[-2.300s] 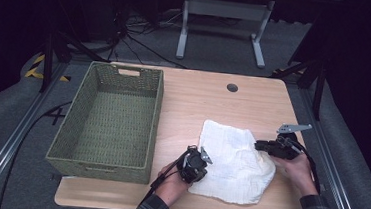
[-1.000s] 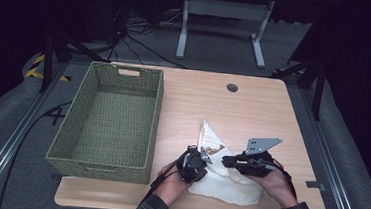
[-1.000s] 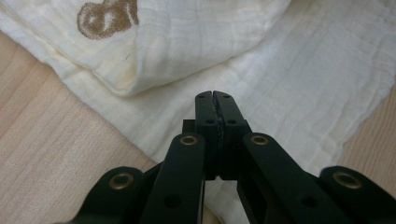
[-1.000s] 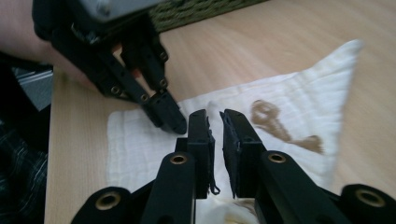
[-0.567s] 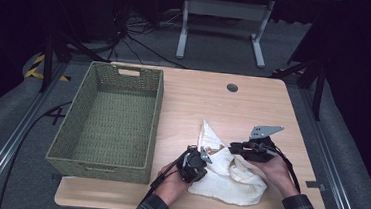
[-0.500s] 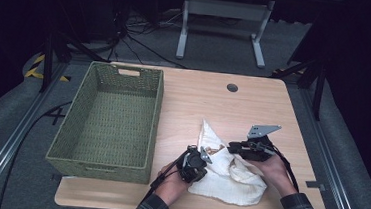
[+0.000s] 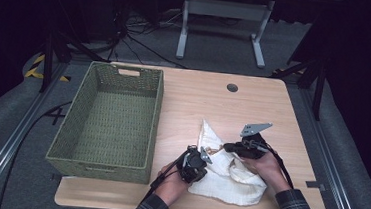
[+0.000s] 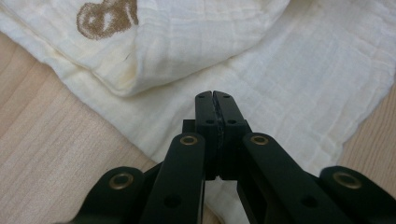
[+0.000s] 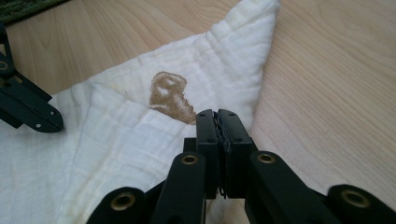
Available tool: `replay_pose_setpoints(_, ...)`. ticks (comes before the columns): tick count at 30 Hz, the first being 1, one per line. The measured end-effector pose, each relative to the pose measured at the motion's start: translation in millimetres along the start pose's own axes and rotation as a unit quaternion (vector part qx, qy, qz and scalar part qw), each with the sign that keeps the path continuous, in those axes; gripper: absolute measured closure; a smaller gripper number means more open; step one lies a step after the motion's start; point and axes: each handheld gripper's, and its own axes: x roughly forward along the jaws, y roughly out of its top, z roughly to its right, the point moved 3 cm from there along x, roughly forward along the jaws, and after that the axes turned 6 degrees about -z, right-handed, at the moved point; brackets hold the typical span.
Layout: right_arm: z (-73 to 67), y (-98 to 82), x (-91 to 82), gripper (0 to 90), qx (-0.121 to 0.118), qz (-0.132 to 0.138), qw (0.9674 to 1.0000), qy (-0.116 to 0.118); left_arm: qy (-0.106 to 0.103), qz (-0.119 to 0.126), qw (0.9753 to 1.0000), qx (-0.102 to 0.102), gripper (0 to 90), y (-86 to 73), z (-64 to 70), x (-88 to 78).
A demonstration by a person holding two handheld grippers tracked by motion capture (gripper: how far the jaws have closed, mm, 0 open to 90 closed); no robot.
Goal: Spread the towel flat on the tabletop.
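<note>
Cream muslin, crinkled and printed with a brown figure, is being shown as the cloth (image 7: 228, 175), which is lying rumpled on the near right part of the table (image 7: 194, 97), just right of the basket (image 7: 109, 121). One corner is being folded over toward the middle, so a doubled flap is being seen in the left gripper view (image 8: 187, 46). The left gripper (image 7: 194, 163) is being held at the cloth's left edge with its jaws pressed together above the fabric; whether any cloth is being pinched cannot be told. The right gripper (image 7: 230, 148) has just been closing, and its jaws are being held together over the folded corner (image 9: 140, 140); a thin layer between them is too hard to make out. Pale wood is being shown under everything. Dark floor, cables and a grey stand (image 7: 223, 7) are being seen behind.
</note>
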Motion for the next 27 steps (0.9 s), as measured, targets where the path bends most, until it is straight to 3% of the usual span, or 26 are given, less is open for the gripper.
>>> replay_pose_setpoints(10,5.6,6.3,-28.7,88.9,-0.001,0.04,0.999,-0.021,0.0,0.0,1.0,0.0,89.8,0.0,-0.1,0.0)
replay_pose_setpoints(12,14.1,4.0,-39.5,89.0,0.009,0.055,0.998,-0.03,0.001,-0.001,1.0,0.001,89.8,0.2,0.2,0.0)
replay_pose_setpoints(18,36.0,-1.0,-56.3,89.0,0.026,0.062,0.9961,-0.057,0.003,0.001,1.0,0.0,89.8,0.1,0.6,0.3)
replay_pose_setpoints(27,60.4,-8.3,-70.8,89.0,0.046,0.071,0.9923,-0.09,0.002,-0.003,1.0,0.001,89.8,-0.1,0.7,-0.4)
